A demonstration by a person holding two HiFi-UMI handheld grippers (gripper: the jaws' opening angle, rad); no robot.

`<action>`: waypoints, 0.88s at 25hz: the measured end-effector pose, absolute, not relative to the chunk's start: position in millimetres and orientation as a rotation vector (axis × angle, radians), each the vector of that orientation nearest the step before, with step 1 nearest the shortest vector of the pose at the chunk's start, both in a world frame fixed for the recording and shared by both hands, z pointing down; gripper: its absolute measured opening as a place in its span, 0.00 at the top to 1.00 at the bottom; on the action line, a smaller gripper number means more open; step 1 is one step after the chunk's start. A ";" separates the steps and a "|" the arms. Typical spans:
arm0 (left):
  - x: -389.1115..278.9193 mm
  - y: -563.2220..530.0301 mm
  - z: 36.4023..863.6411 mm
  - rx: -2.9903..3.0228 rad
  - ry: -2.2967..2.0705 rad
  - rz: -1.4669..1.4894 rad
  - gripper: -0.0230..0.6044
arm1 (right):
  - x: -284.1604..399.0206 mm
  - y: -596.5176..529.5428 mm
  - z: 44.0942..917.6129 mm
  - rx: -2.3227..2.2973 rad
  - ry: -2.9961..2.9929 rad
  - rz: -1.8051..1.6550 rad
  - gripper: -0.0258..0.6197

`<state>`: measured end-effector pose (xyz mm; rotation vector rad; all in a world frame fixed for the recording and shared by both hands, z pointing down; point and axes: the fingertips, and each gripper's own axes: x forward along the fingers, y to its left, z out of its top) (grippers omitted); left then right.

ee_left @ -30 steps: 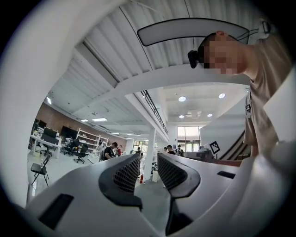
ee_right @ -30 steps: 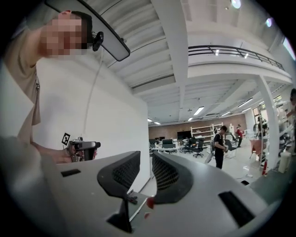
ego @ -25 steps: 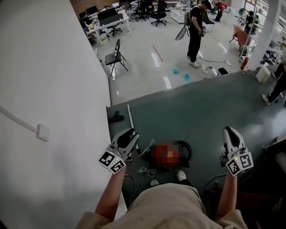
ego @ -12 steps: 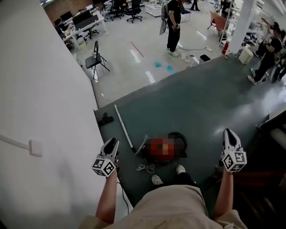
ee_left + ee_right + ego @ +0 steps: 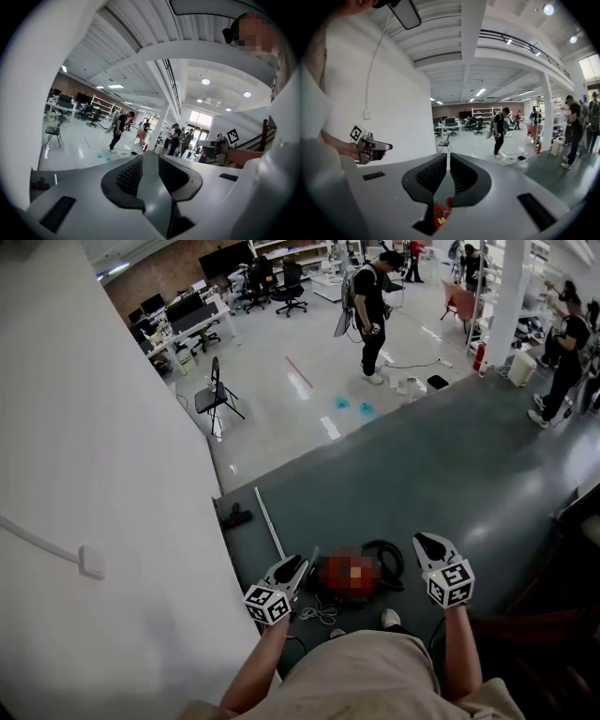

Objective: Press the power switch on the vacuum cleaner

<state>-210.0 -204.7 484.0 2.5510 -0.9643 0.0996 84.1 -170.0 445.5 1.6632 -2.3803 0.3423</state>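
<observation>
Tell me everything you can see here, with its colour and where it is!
vacuum cleaner: one, red, on the green floor, low in the head view
hose: one, black, looped at its right
wand: one, pale, left of the vacuum cleaner
cord: one, white, bundled by the vacuum cleaner
folding chair: one, black, on the pale floor farther off
blue things: two, blue, on the pale floor
people: at least three, dark clothes, far off
wall box: one, white, on the white wall, left
left gripper: one, grey, left of the vacuum cleaner; jaws apart, just closed slightly, empty
right gripper: one, grey, right of it; jaws narrowly apart, empty
</observation>
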 end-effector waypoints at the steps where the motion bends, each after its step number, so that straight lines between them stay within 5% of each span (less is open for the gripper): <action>1: -196.3 -200.8 484.4 2.564 -0.921 0.096 0.78 | 74.1 -168.7 447.8 1.613 -2.410 0.339 0.92; 13: -77.2 -181.9 477.2 2.655 -0.665 0.125 0.78 | 46.2 -155.9 477.1 1.459 -2.481 0.359 0.92; 22: -64.1 -152.7 491.0 2.639 -0.588 0.186 0.78 | 60.6 -141.4 498.6 1.519 -2.412 0.372 0.92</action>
